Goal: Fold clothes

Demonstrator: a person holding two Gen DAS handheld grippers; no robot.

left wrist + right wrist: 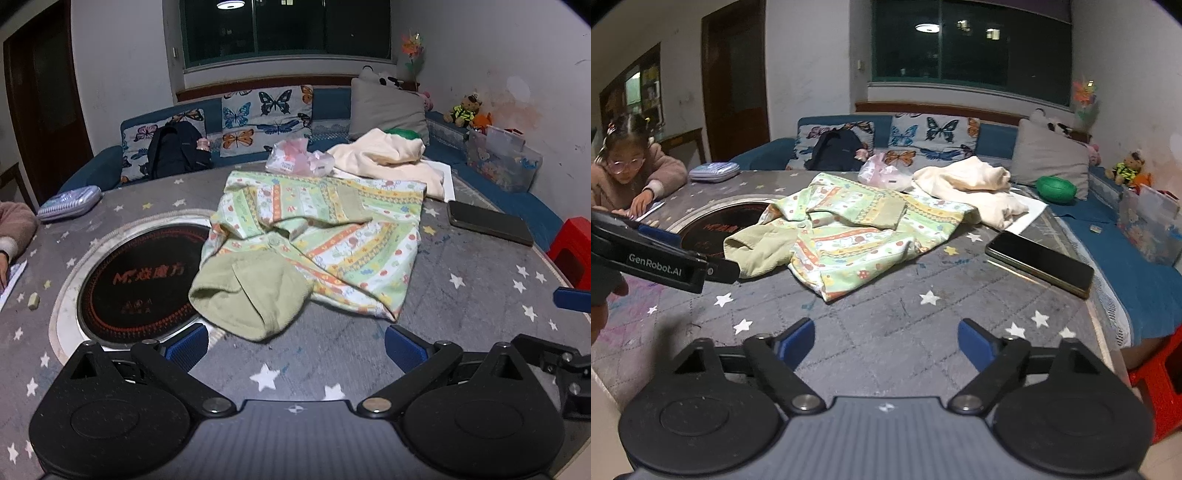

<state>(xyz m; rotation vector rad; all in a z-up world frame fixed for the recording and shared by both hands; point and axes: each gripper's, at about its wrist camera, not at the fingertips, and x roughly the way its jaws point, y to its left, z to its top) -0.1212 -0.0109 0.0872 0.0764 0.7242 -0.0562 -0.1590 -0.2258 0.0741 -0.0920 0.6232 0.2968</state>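
A small green patterned shirt (317, 236) with plain olive cuffs lies crumpled on the grey star-print table (461, 302); it also shows in the right wrist view (849, 229). A cream garment (384, 155) lies heaped behind it, also in the right wrist view (971, 188). My left gripper (293, 349) is open and empty, just short of the shirt's near olive sleeve (251, 295). My right gripper (886, 343) is open and empty over bare table, short of the shirt's near corner. The left gripper's body (661, 258) shows at the left of the right wrist view.
A black induction hob (144, 280) is set into the table left of the shirt. A phone (1039, 262) lies at the right, a pink plastic bag (299, 157) behind the shirt, a striped pouch (70, 202) far left. A child (631, 173) leans on the table's left edge. Red stool (1160, 380) at right.
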